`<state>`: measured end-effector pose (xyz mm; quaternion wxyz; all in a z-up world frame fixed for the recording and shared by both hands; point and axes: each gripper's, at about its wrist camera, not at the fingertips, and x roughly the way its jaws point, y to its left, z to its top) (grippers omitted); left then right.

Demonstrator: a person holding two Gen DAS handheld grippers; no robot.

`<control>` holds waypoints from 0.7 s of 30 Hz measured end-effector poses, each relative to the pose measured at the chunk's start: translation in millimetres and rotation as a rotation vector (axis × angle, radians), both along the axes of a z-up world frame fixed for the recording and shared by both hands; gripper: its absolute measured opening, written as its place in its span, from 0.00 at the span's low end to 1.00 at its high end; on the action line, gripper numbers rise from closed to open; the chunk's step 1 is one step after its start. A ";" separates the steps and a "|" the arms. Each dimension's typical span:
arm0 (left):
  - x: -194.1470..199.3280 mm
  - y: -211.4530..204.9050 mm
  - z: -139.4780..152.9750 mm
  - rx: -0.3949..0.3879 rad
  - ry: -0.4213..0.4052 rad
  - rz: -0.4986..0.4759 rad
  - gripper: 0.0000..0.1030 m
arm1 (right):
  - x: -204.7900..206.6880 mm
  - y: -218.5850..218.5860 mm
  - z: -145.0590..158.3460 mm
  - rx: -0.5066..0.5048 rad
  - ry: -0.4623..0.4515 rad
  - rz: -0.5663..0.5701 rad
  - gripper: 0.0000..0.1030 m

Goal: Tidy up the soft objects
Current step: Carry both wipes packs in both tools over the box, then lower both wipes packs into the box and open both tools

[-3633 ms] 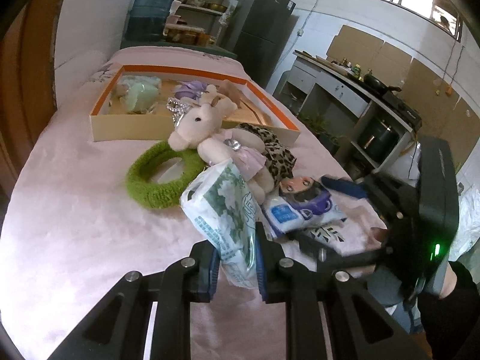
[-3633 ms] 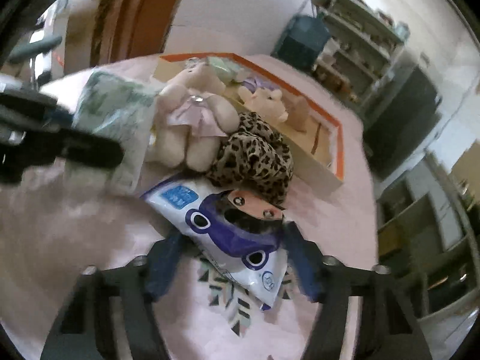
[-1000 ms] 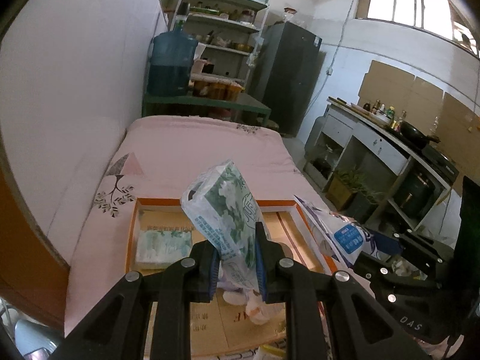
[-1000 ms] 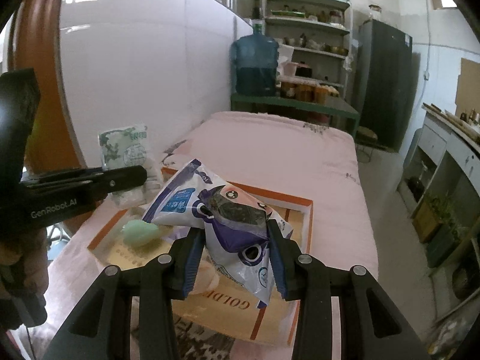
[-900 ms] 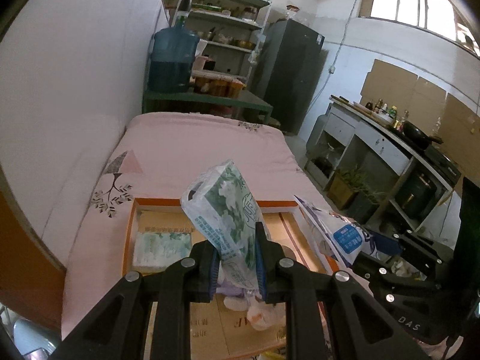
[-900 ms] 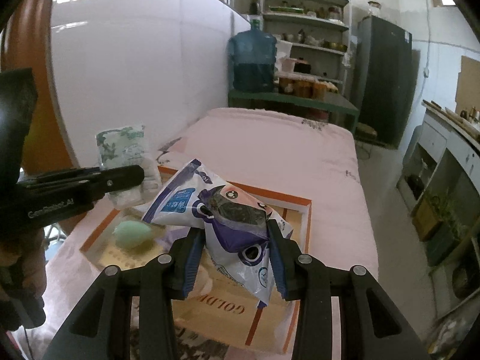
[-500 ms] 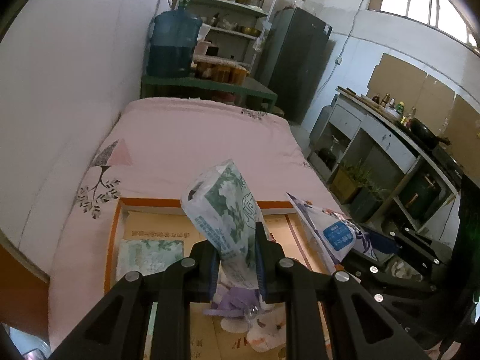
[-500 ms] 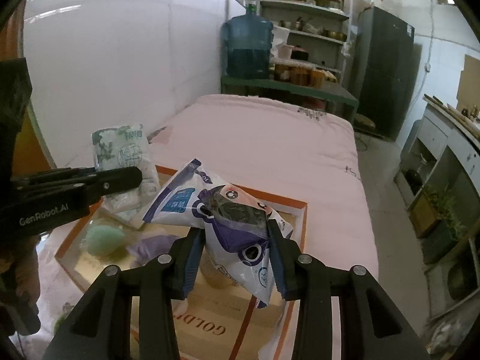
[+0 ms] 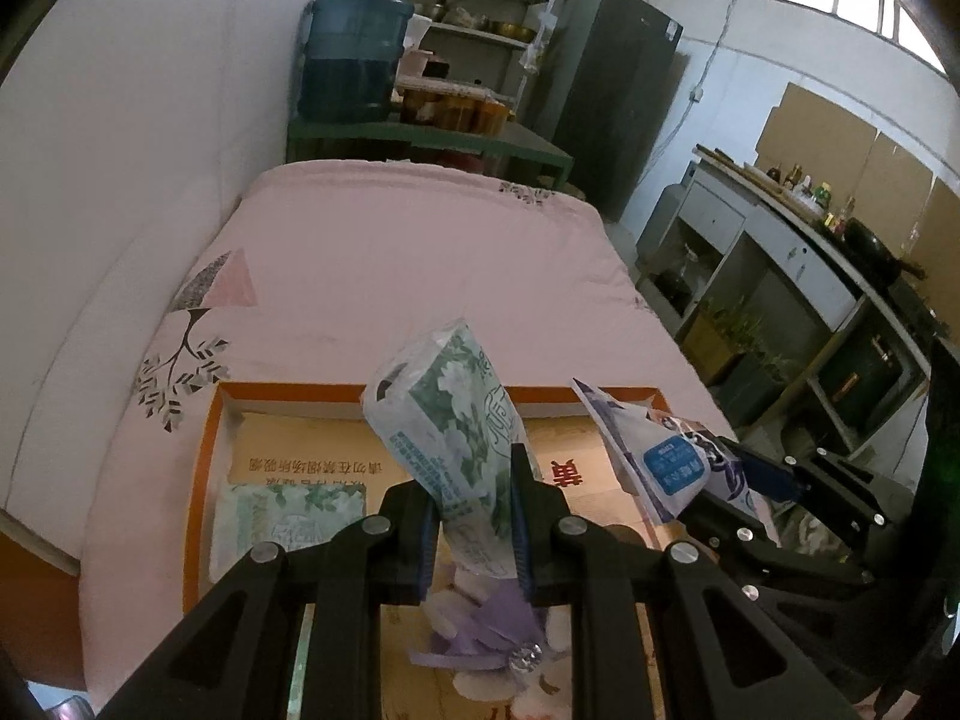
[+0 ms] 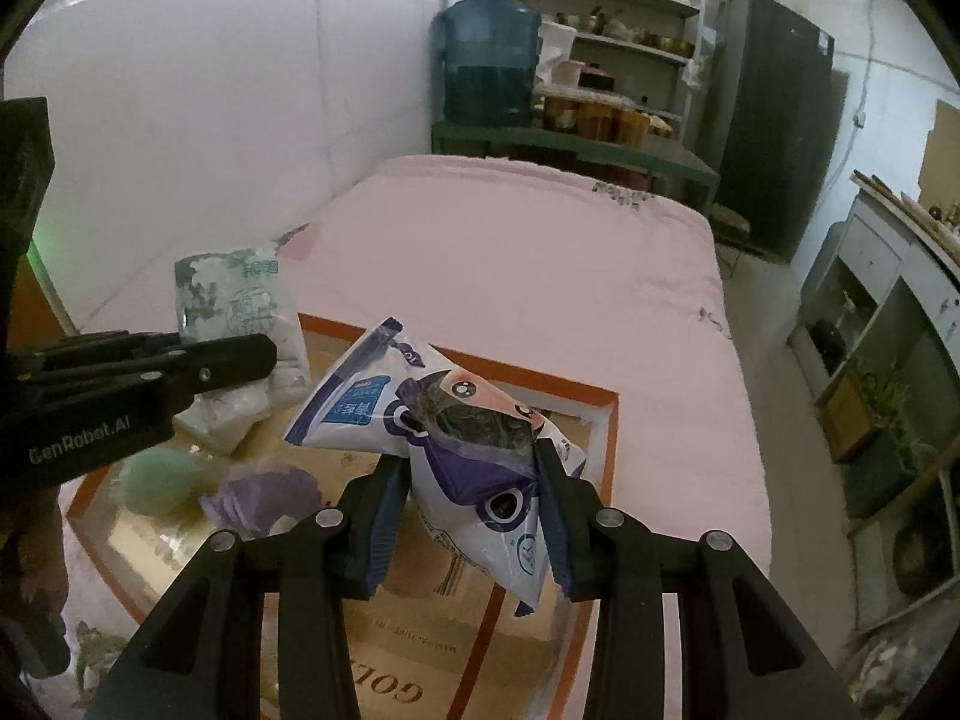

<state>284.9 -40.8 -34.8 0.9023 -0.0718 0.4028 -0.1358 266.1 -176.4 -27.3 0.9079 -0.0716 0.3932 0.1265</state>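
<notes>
My left gripper point(image 9: 471, 525) is shut on a green flowered tissue pack point(image 9: 450, 432) and holds it above the orange-rimmed cardboard tray point(image 9: 198, 480). My right gripper point(image 10: 471, 516) is shut on a white and purple tissue pack point(image 10: 444, 420) above the tray's right half point(image 10: 606, 456). Each pack shows in the other view: the green one point(image 10: 234, 306) at left, the purple one point(image 9: 654, 456) at right. In the tray lie another green tissue pack point(image 9: 288, 519), a purple and white plush point(image 9: 486, 630) and a mint green soft ball point(image 10: 159, 480).
The tray sits on a bed with a pink quilt point(image 9: 408, 252). A white wall point(image 9: 120, 150) runs along the left. Beyond the bed stand a green table with a blue water jug point(image 9: 354, 54) and a dark fridge point(image 9: 606, 96). Kitchen shelving point(image 9: 780, 276) is at the right.
Both grippers have carried their tissue packs from the pile on the quilt up over the tray, and in the last second have moved further forward and lower over it.
</notes>
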 end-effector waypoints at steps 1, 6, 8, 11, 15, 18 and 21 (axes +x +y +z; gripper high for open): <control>1.2 -1.2 -1.7 0.005 0.005 0.000 0.20 | 1.9 0.3 -2.0 -0.002 0.003 0.001 0.41; 7.0 -2.6 -10.5 0.010 0.030 0.000 0.20 | 10.2 1.3 -12.0 -0.015 0.019 0.002 0.41; 9.0 -4.6 -14.3 0.017 0.042 -0.005 0.20 | 14.1 1.4 -15.5 -0.020 0.024 0.002 0.41; 12.8 -7.0 -20.4 0.025 0.055 -0.013 0.20 | 19.8 2.3 -22.0 -0.034 0.032 0.003 0.41; 18.0 -10.2 -32.5 0.034 0.086 -0.026 0.20 | 26.0 3.9 -29.8 -0.046 0.045 0.007 0.41; 22.0 -10.5 -42.9 0.033 0.114 -0.031 0.20 | 29.9 5.5 -36.2 -0.055 0.055 0.008 0.41; 23.7 -8.8 -46.2 0.022 0.119 -0.030 0.20 | 32.0 5.1 -38.9 -0.047 0.059 0.008 0.42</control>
